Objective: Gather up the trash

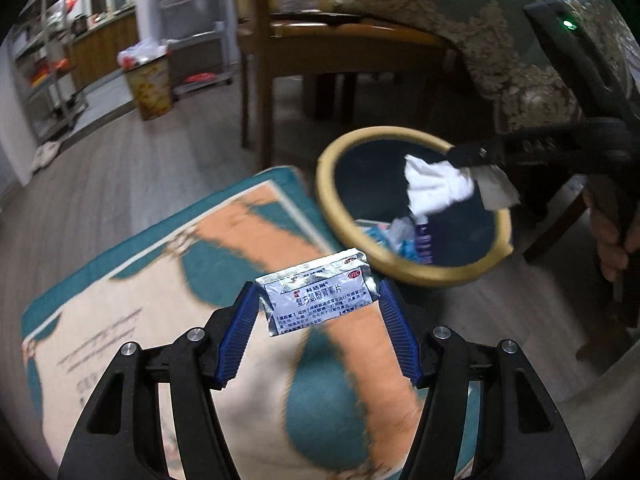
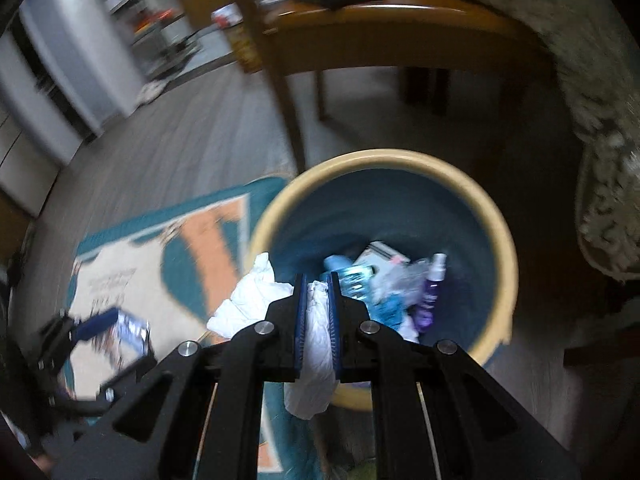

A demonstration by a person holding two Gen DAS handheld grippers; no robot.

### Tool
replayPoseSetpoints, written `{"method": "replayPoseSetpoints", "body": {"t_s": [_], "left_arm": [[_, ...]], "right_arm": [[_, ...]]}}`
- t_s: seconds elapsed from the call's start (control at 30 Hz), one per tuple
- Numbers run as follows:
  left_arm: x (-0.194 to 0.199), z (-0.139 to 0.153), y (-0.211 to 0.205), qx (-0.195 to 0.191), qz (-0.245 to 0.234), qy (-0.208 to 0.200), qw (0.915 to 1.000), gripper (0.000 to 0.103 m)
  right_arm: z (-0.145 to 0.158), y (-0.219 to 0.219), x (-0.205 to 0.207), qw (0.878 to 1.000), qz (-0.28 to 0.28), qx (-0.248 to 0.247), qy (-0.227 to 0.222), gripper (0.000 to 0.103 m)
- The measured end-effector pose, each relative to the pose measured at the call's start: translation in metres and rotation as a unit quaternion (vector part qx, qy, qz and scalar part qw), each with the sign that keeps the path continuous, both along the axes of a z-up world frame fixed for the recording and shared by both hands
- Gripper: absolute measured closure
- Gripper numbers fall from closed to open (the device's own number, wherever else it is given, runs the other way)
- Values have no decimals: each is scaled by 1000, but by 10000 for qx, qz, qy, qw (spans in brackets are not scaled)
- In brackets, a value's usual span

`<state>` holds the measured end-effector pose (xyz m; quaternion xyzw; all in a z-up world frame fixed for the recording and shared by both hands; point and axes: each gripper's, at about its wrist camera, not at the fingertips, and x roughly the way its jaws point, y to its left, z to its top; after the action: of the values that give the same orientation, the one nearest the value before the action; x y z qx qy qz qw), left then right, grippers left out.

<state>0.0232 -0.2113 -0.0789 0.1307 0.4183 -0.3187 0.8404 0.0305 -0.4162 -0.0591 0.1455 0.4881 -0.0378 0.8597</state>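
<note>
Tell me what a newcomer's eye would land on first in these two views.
First, the silver medicine sachet clamped between the left tongs above the teal-and-orange rug. Next, the white crumpled tissue pinched in the right tongs over the yellow-rimmed trash bin, which already holds a purple bottle and wrappers.
</note>
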Motion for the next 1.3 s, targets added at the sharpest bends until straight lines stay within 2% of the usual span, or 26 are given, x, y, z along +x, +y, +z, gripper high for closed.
{"method": "replayPoseSetpoints", "body": {"t_s": [0.23,0.43,0.6,0.63,0.67,0.7,0.77,0.8,1.07,1.2,1.3], "left_arm": [[12,-6,-42,-152,-392,27,9991,40],[27,-10,-70,-440,-378,136,9982,40],[30,-19,-91,-422,-464,94,9980,38],[29,-22,-95,-395,-526,94,9978,30],[28,-25,-98,-357,-587,93,9976,19],[25,-28,-101,-278,-636,55,9976,17],[22,-31,-104,-211,-718,39,9972,17],[21,-32,-105,-163,-730,18,9972,17],[17,-13,-85,-210,-617,-167,9977,17],[10,18,-58,-315,-468,-236,9981,17],[2,44,-39,-376,-364,-406,9978,11]], "right_arm": [[-16,-36,3,9975,-695,-49,115,93],[-24,-59,1,9952,-978,-11,93,93],[-25,-66,-3,9946,-1041,-5,7,93],[-24,-67,-4,9944,-1055,17,-27,91],[-23,-69,-4,9943,-1060,45,-65,83],[-22,-70,-4,9943,-1062,62,-87,79],[-19,-73,-5,9934,-1132,97,-161,51],[-17,-75,-5,9929,-1162,150,-210,47],[-2,-70,-6,9927,-1164,95,-296,46],[19,-61,-15,9924,-1146,108,-432,46],[43,-52,-32,9910,-1139,229,-659,38]]}}
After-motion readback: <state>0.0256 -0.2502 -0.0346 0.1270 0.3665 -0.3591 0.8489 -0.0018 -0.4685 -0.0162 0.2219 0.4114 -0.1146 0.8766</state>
